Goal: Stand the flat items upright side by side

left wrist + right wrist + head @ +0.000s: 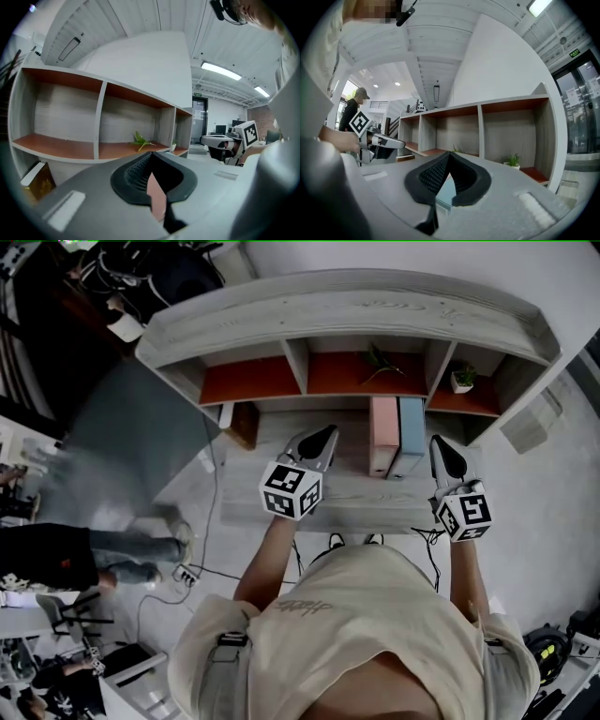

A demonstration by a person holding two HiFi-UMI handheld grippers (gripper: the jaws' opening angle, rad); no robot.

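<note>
Pale shirt [356,615] of the person fills the foreground. Beyond it, a grey shelf unit [347,306] rises behind the table [356,498]. On the table, a pink flat item [382,432] and a blue flat item [410,432] stand upright, touching side by side. The left claw [325,437] and right claw [441,443] flank them, each pressed together and pinching nothing. A small potted plant [462,378] sits in the shelf's right-hand compartment.
</note>
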